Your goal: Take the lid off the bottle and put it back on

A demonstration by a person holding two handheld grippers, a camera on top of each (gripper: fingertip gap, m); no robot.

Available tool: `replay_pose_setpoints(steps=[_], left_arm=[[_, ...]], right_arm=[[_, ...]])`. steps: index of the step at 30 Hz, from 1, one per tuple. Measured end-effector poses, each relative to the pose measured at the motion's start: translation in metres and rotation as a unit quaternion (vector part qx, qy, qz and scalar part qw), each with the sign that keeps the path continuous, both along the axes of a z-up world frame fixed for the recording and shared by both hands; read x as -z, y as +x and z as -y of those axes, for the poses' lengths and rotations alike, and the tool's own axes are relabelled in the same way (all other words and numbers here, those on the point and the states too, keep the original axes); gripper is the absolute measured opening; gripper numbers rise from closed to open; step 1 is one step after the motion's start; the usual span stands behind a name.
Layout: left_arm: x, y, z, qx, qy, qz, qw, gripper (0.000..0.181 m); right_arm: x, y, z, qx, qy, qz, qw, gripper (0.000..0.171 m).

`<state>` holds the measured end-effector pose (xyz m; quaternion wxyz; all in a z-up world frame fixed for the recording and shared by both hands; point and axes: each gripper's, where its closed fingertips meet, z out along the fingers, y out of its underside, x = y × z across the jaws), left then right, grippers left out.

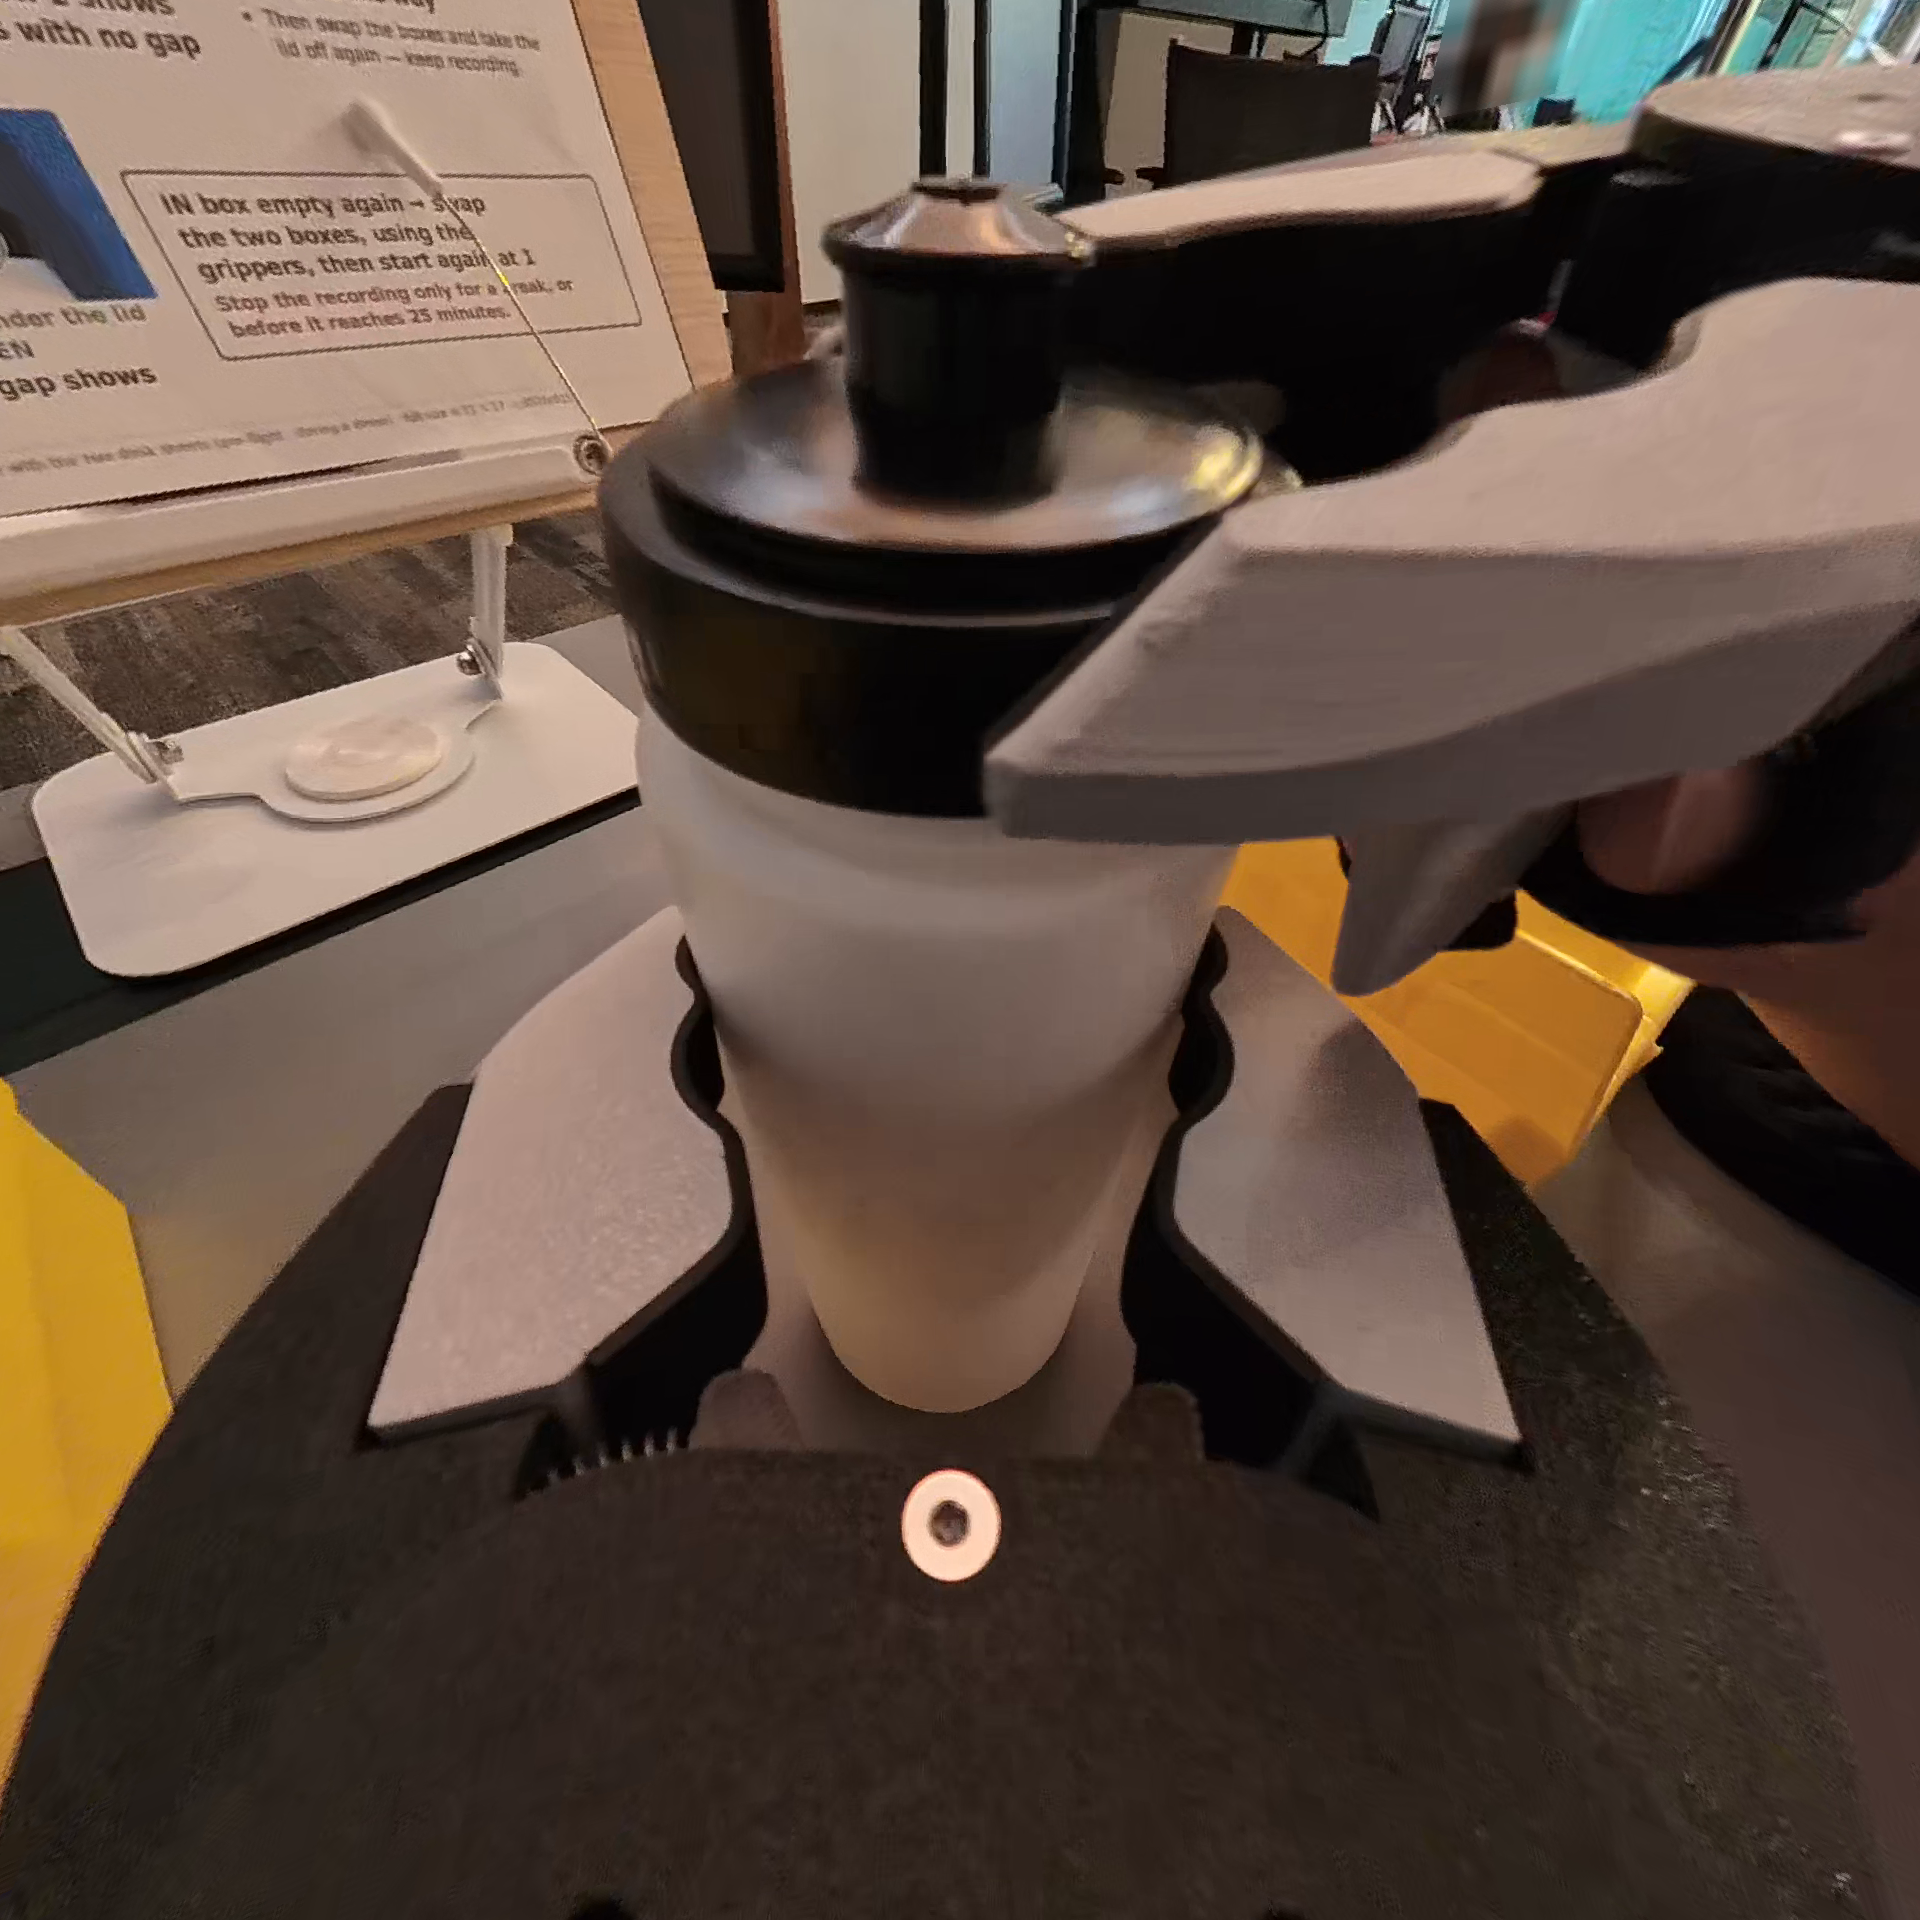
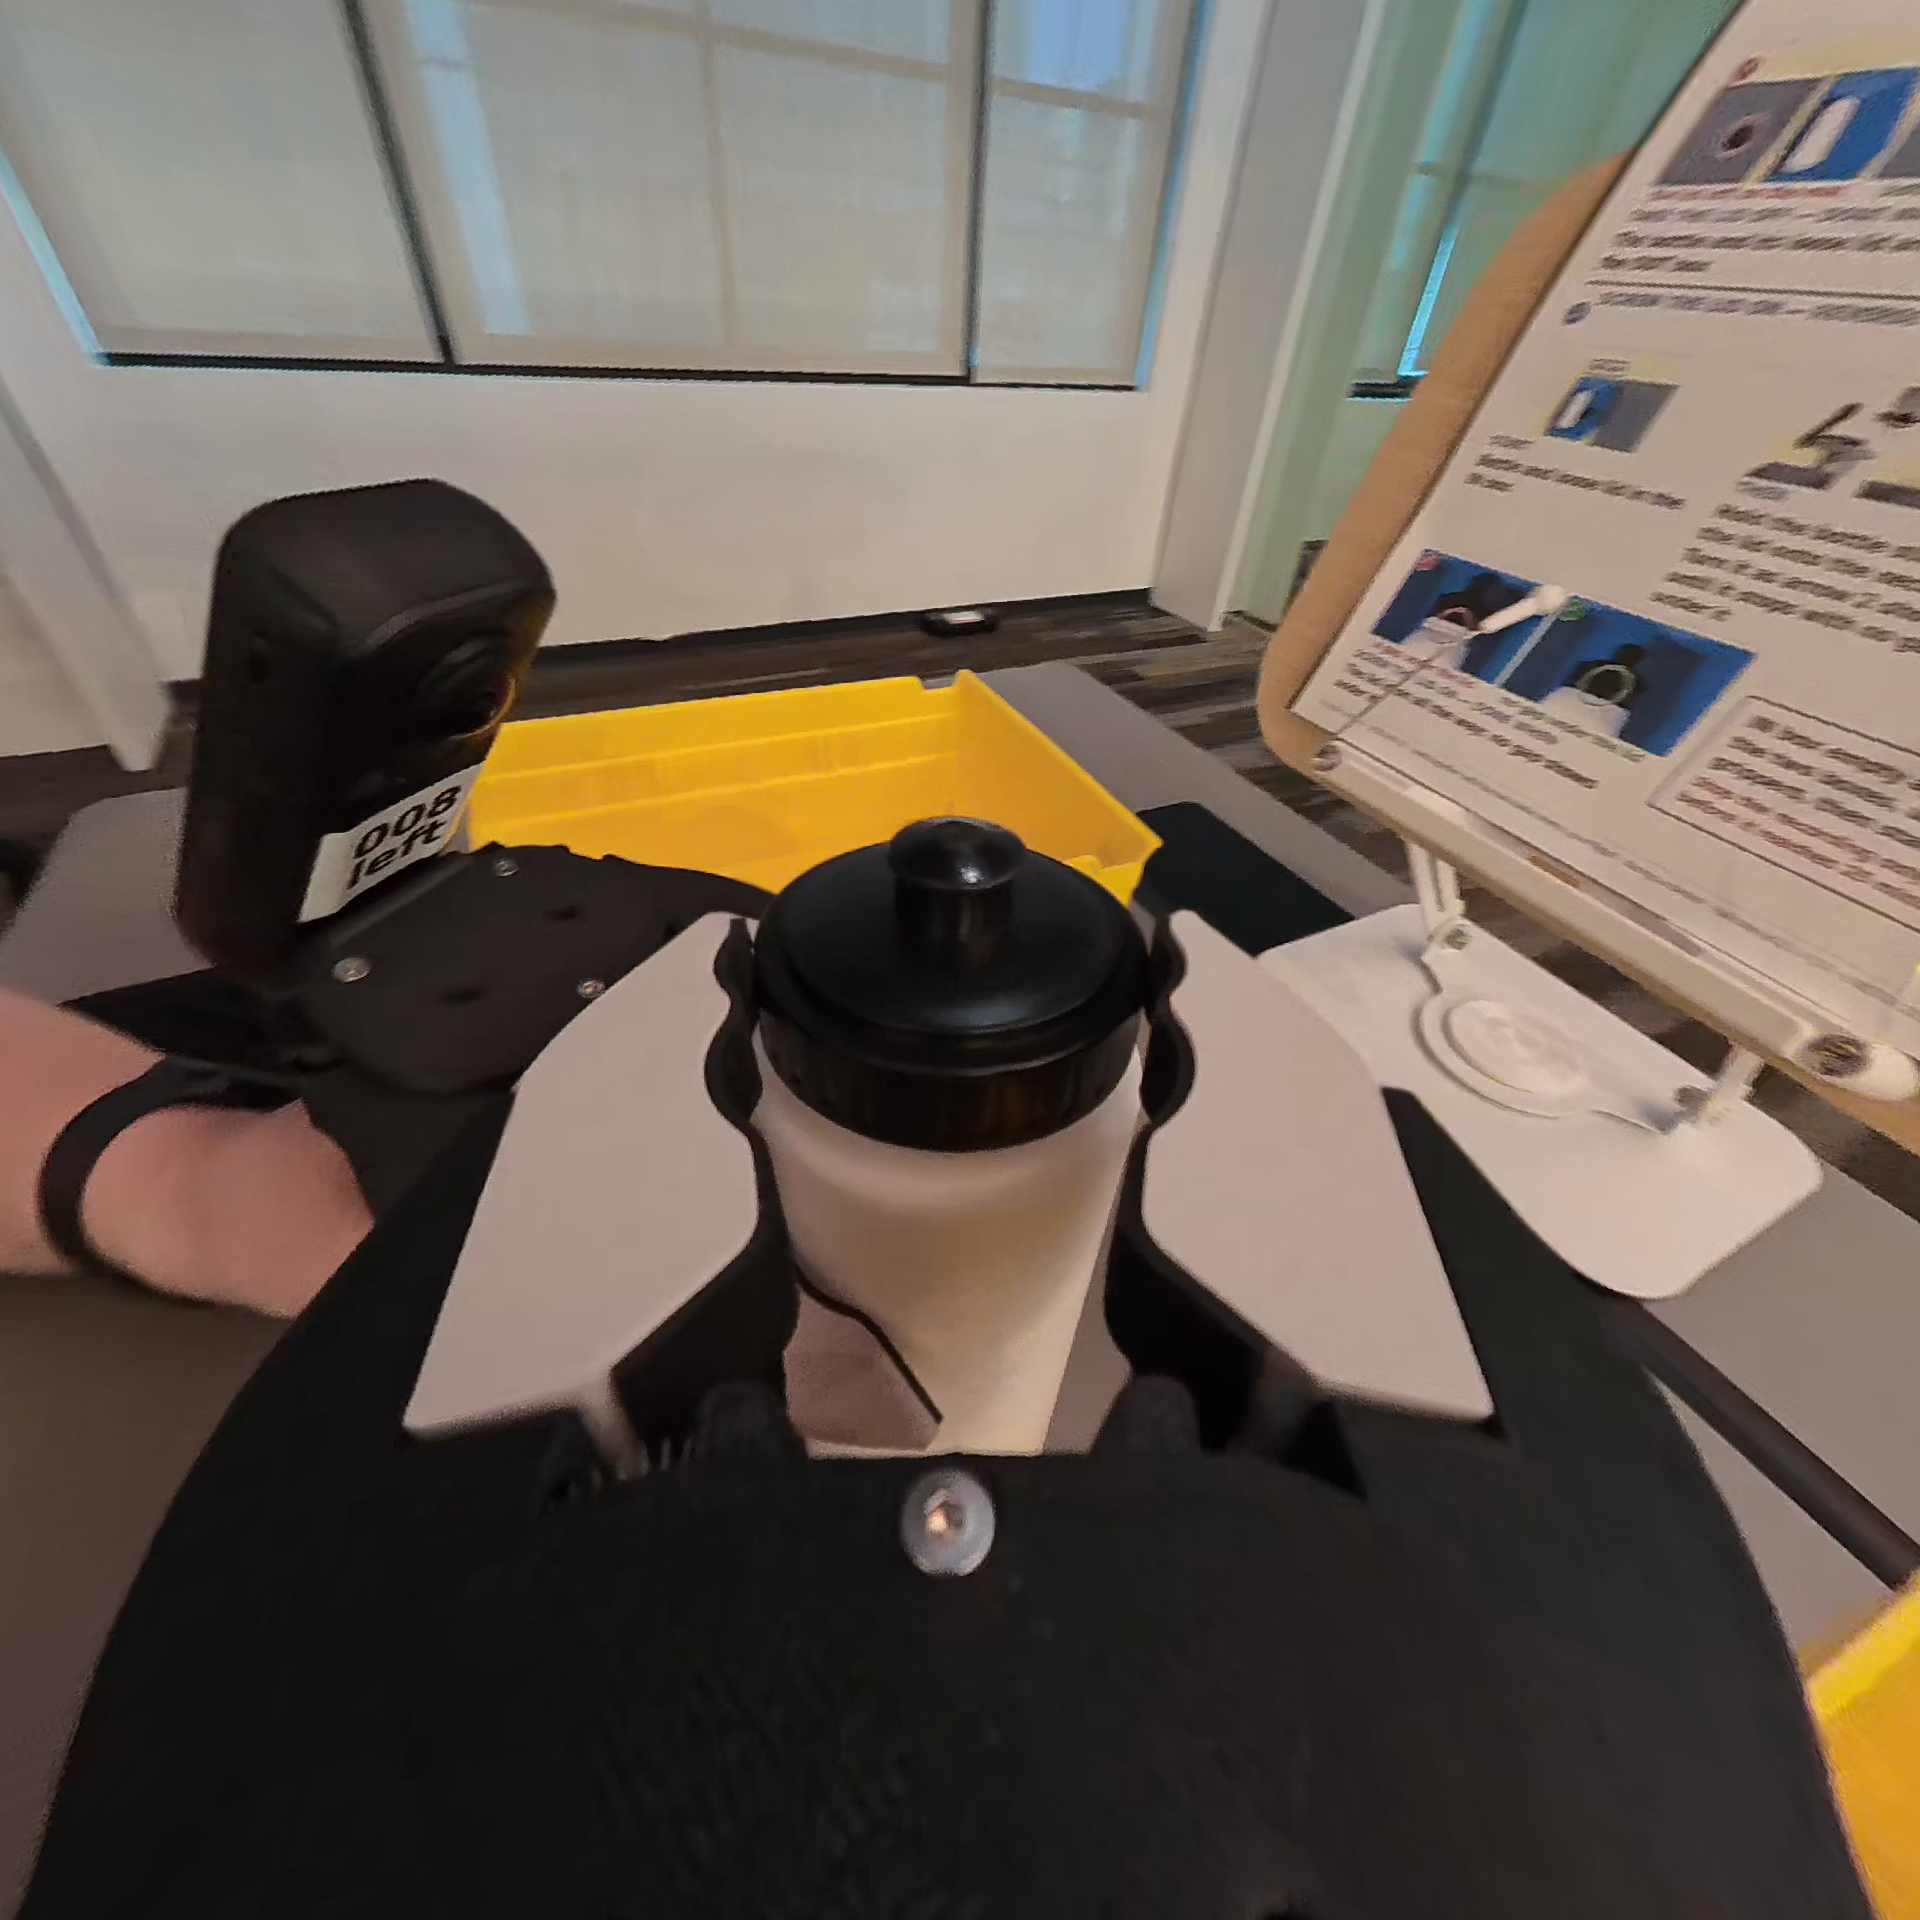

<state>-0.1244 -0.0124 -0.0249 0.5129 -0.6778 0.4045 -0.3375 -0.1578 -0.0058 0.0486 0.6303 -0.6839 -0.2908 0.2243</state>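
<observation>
Left wrist view: my left tool (image 1: 951, 1081) clamps the white bottle (image 1: 935, 1091) body, lid (image 1: 883, 634) on; right wrist view: my right tool (image 2: 948, 1023) closes around the black lid (image 2: 951, 997), seemingly gripping it, above the desk (image 2: 1766, 1320).

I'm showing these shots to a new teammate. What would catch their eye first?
The white bottle dead centre, gripped round its body by the left tool. Its black lid is clasped on both sides by the right tool, the lid still on the bottle. Behind stands a yellow bin, with an instruction board on a white stand to the side.
</observation>
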Motion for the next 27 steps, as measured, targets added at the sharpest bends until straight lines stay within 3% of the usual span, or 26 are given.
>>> replay_pose_setpoints(steps=[4,12,16,23,27], left_arm=[[0.0,0.001,0.0,0.008,0.003,0.002,1.0,0.086],[0.001,0.009,0.009,0.062,0.025,-0.004,0.998,0.086],[0.001,0.006,0.004,0.041,0.016,-0.004,0.999,0.086],[0.001,-0.004,-0.006,-0.021,0.021,-0.008,1.0,0.086],[0.001,-0.003,-0.007,-0.009,0.017,-0.006,1.0,0.086]], right_arm=[[0.001,0.0,0.001,0.003,0.007,0.03,1.0,0.073],[0.005,0.01,0.014,-0.148,-0.021,0.007,0.989,0.072],[0.004,0.007,0.008,-0.116,-0.016,0.001,0.993,0.072],[0.003,0.001,-0.003,0.041,0.01,-0.016,0.999,0.072],[0.004,0.001,-0.002,0.016,0.005,0.016,1.0,0.072]])
